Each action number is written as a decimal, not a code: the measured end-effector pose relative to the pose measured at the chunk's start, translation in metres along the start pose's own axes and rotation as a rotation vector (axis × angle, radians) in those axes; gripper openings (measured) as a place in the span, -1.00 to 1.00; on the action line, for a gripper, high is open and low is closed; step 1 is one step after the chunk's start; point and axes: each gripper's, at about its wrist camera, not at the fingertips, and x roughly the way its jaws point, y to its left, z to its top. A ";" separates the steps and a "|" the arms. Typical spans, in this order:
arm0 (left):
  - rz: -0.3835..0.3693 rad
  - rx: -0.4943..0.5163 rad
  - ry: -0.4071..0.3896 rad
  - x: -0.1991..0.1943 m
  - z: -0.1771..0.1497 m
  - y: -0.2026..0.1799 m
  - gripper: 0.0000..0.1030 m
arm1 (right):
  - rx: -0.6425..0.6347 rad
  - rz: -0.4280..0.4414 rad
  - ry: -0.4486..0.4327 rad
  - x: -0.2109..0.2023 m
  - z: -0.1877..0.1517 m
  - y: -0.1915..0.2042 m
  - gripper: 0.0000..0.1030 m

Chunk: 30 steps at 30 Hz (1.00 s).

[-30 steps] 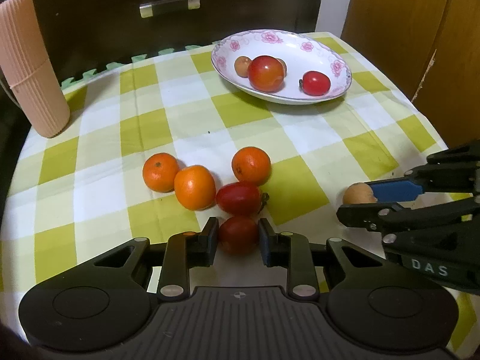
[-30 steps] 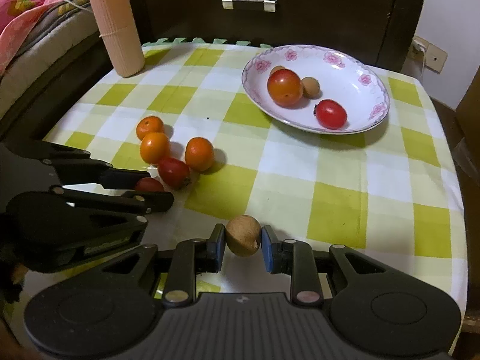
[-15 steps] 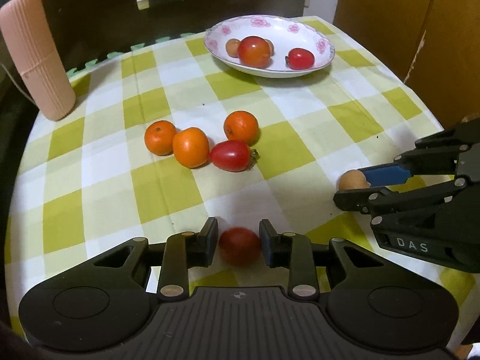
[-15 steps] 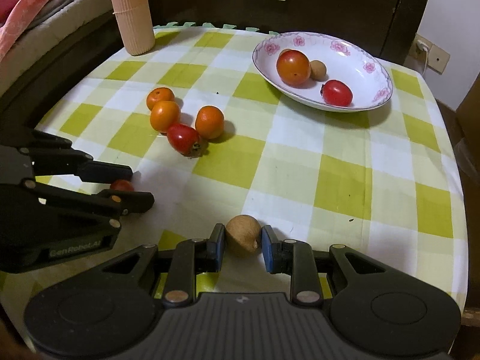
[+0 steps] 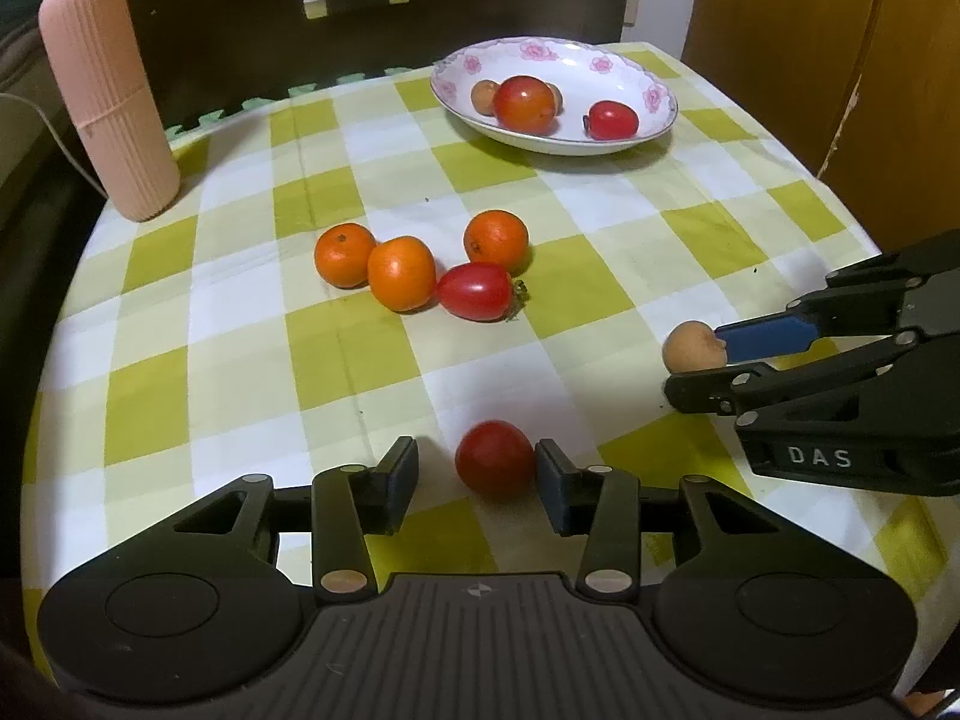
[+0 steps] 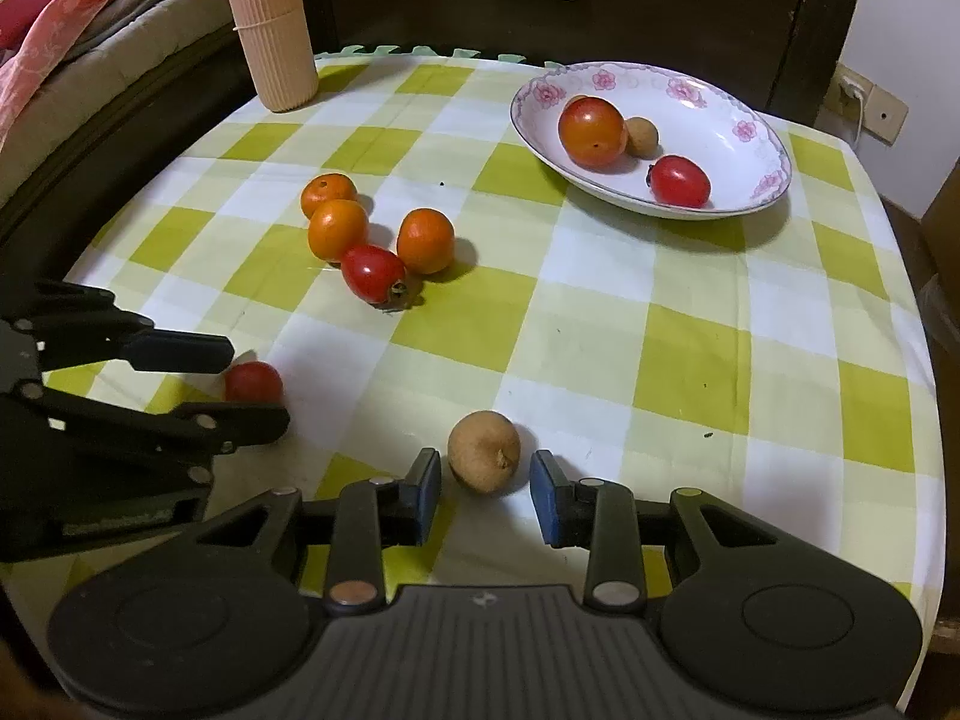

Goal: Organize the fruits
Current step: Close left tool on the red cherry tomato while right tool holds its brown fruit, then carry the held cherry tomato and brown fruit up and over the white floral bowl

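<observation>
Green-and-white checked cloth [image 5: 240, 372] is spread under both grippers. Far ahead, a flowered dish [image 6: 744, 180] with fruit is seen. The left gripper [image 5: 477, 474] is spread wide, a red tomato [image 5: 495, 459] lying loose against its right finger. The right gripper [image 6: 486, 480] is likewise parted around a brown fruit [image 6: 484, 450], untouched.
</observation>
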 end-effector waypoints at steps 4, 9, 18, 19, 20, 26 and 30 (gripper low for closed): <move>0.002 -0.011 0.004 0.002 -0.001 0.000 -0.01 | 0.021 0.006 -0.001 -0.001 -0.001 -0.004 -0.39; 0.008 -0.001 0.004 0.002 -0.003 -0.002 -0.02 | 0.016 0.000 -0.005 0.000 -0.001 -0.003 -0.39; -0.005 -0.013 0.003 0.002 -0.001 -0.002 -0.30 | 0.001 -0.020 -0.012 0.000 0.002 0.002 -0.51; -0.004 -0.010 0.003 0.002 -0.001 -0.003 -0.31 | 0.000 -0.020 -0.012 0.000 0.002 0.003 -0.51; -0.008 -0.010 0.003 0.001 -0.001 -0.003 -0.31 | 0.000 -0.017 -0.012 0.000 0.002 0.003 -0.51; -0.024 -0.008 0.000 0.001 0.002 -0.006 -0.32 | 0.009 -0.015 -0.026 -0.004 0.005 0.003 -0.52; -0.033 -0.013 -0.017 -0.001 0.008 -0.008 -0.32 | 0.013 -0.014 -0.036 -0.007 0.007 0.004 -0.52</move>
